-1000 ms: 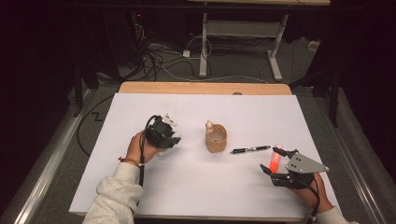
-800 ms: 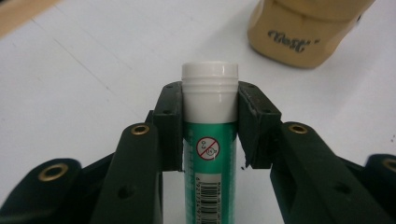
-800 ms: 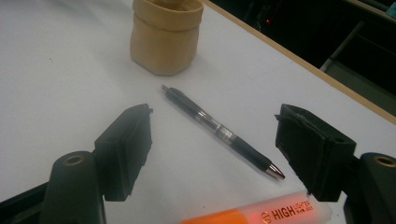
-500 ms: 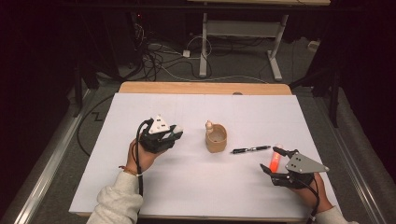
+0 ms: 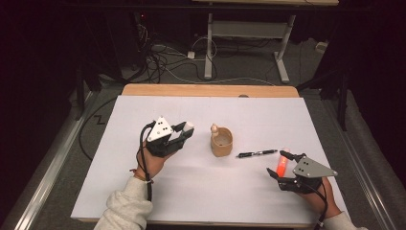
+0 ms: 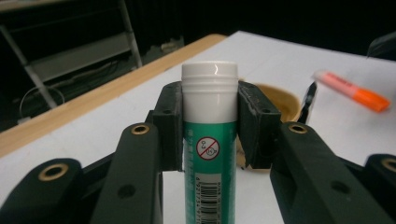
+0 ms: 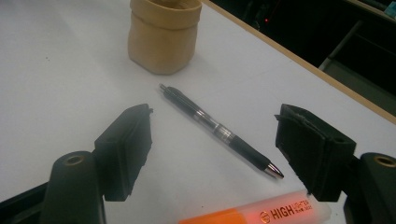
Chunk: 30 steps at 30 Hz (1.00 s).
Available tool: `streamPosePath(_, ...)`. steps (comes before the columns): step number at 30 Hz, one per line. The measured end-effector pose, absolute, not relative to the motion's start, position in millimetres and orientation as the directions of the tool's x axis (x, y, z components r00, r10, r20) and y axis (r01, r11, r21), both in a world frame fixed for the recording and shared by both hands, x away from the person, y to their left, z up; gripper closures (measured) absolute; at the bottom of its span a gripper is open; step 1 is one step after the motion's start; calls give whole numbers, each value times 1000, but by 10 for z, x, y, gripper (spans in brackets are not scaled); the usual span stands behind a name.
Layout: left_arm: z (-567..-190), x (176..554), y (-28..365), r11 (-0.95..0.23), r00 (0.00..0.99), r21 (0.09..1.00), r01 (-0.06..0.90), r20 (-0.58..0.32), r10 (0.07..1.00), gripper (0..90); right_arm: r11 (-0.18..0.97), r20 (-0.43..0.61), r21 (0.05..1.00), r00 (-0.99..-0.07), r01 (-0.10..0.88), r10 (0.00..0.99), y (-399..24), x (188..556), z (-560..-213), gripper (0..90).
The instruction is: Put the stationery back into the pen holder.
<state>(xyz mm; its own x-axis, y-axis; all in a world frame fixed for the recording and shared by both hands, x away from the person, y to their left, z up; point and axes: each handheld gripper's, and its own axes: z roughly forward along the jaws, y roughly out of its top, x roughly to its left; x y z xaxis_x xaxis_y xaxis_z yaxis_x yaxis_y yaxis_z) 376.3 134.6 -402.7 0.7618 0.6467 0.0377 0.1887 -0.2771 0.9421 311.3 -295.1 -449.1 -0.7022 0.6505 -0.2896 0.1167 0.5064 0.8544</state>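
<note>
1. Nearest the person, the right claw [image 5: 283,168] is resting low on the white worktop [image 5: 143,201], its jaws standing wide apart and clamped on nothing.
2. The right gripper view is showing what the high view cannot: the orange highlighter [image 7: 261,213] is lying flat on the worktop just below the spread jaws, with its printed lettering legible, and neither pad is pressing on it. In the high view the same highlighter [image 5: 282,163] is glowing beside that claw.
3. Just beyond, the black pen [image 5: 257,153] is lying on the worktop, between the two pads in the right gripper view [image 7: 219,130] but untouched by them.
4. The left claw [image 5: 184,132] is hovering above the worktop, left of the cup, jaws clamped on a glue stick [image 6: 209,140]. The left gripper view is showing its green label, barcode and white cap, which the high view is reducing to a pale tip.
5. The tan cup [image 5: 221,142] is standing upright mid-worktop, between the two hands, with something small and pale showing at its rim.
6. Farthest off, cables [image 5: 163,57] are lying on the dark floor.
</note>
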Motion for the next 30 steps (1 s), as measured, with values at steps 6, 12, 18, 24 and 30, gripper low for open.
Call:
streamPosePath(6, -3956, 3774, 1136, -245, 790, 960, 137, 44, 612, 627, 507, -289, 854, -703, 118, 650, -2956, 3115, -4492, 276)
streamPosePath(12, -3894, 3835, 906, -223, 819, 969, 103, 44, 572, 627, 508, -291, 853, -703, 116, 649, -2956, 3115, -4491, 276)
streamPosePath(18, -3896, 3970, 723, -209, 832, 972, 105, 30, 554, 627, 510, -292, 852, -703, 117, 648, -2957, 3116, -4494, 276)
streamPosePath(24, -3880, 4077, 543, -204, 848, 975, 87, 35, 529, 626, 512, -294, 851, -703, 117, 648, -2959, 3123, -4498, 276)
streamPosePath(30, -3974, 4159, 387, -236, 852, 967, 97, 42, 522, 626, 515, -299, 849, -697, 118, 652, -2965, 3124, -4497, 275)
